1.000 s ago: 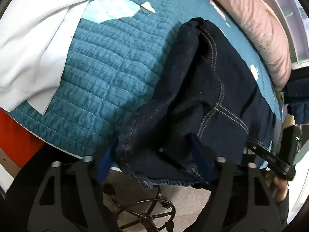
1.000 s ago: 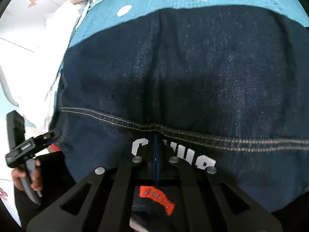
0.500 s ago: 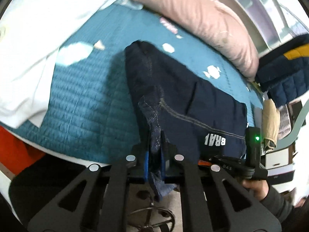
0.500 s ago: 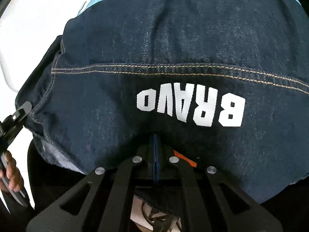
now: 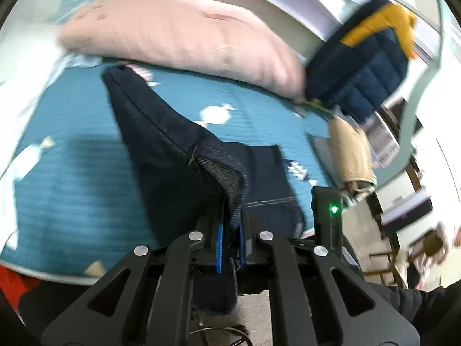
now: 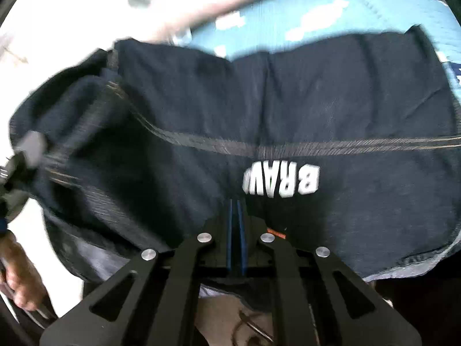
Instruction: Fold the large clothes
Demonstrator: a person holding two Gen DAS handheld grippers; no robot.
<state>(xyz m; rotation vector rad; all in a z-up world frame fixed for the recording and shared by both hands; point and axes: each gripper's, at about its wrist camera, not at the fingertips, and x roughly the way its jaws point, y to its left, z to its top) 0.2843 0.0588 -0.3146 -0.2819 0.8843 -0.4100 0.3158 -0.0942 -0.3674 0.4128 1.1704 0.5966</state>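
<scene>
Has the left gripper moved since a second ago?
Yes. The left gripper, shut on the jeans, has lifted their edge up and toward the pink pillow across the blue bedspread.

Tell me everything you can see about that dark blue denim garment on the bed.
The dark denim garment looks like jeans of heavy, dark indigo cloth with tan double stitching and white block letters, partly folded under, reading BRAV. It lies bunched across the teal quilt, near a pink pillow. One hemmed edge is lifted and pinched in the left gripper. The right gripper is closed at the near edge below the lettering; an orange tag peeks out beside it. Motion blur hides finer detail.
</scene>
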